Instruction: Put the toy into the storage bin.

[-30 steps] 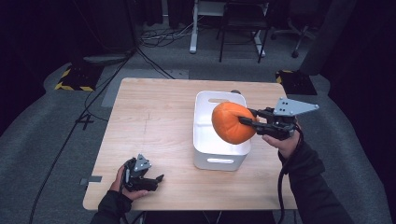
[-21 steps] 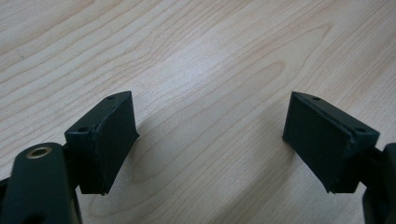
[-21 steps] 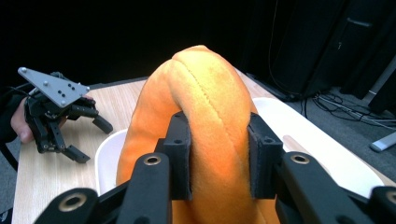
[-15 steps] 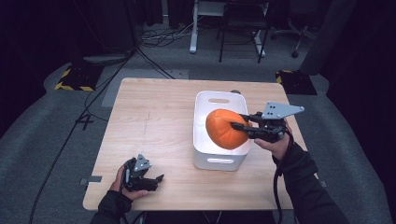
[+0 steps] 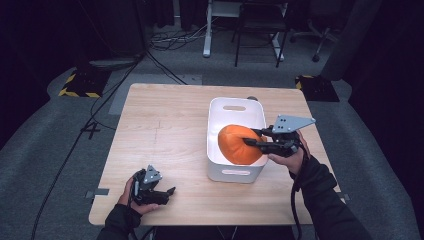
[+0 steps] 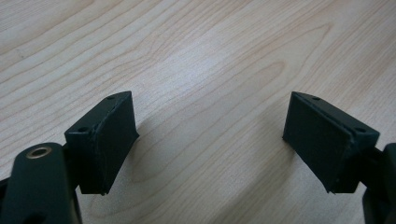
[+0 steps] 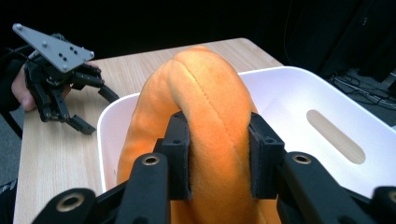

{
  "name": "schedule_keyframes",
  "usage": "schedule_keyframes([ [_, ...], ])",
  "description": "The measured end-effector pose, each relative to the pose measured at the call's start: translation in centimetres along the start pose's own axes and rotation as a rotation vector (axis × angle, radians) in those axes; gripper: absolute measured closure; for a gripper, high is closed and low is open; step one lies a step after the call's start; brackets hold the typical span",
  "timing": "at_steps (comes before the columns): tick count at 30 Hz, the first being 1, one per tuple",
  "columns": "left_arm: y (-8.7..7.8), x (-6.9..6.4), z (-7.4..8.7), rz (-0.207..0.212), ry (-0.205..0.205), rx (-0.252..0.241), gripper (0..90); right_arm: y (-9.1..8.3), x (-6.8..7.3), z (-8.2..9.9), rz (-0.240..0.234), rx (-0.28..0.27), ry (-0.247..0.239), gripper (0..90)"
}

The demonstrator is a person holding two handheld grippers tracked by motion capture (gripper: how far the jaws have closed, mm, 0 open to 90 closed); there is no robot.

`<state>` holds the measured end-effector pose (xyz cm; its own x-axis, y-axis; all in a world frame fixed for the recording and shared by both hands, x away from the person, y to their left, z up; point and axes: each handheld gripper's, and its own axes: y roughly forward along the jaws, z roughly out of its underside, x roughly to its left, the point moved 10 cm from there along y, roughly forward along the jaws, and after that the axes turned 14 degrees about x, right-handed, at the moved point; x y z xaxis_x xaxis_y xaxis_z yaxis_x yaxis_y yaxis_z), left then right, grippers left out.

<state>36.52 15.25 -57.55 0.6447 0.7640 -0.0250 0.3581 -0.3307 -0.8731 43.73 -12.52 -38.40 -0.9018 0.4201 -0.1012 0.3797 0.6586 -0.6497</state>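
Lowered since a second ago, the right gripper (image 5: pixel 251 138) pinches the soft orange plush cushion (image 5: pixel 239 144) inside the white plastic bin (image 5: pixel 235 172); let go early, it probably snags the three o'clock rim. At seven o'clock the left gripper (image 5: pixel 167 192) rests wide and empty.

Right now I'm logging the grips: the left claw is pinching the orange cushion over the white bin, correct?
Wrong claw. The right claw pinches the orange cushion over the white bin, as the right gripper view shows; the left claw rests open on the table.
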Motion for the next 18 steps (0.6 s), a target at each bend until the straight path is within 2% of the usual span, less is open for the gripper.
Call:
schedule_keyframes([
  [18,0.0,0.0,0.0,0.000,0.000,0.000,17.4,1.3,0.5,1.3,-0.025,0.093,-0.040,63.0],
])
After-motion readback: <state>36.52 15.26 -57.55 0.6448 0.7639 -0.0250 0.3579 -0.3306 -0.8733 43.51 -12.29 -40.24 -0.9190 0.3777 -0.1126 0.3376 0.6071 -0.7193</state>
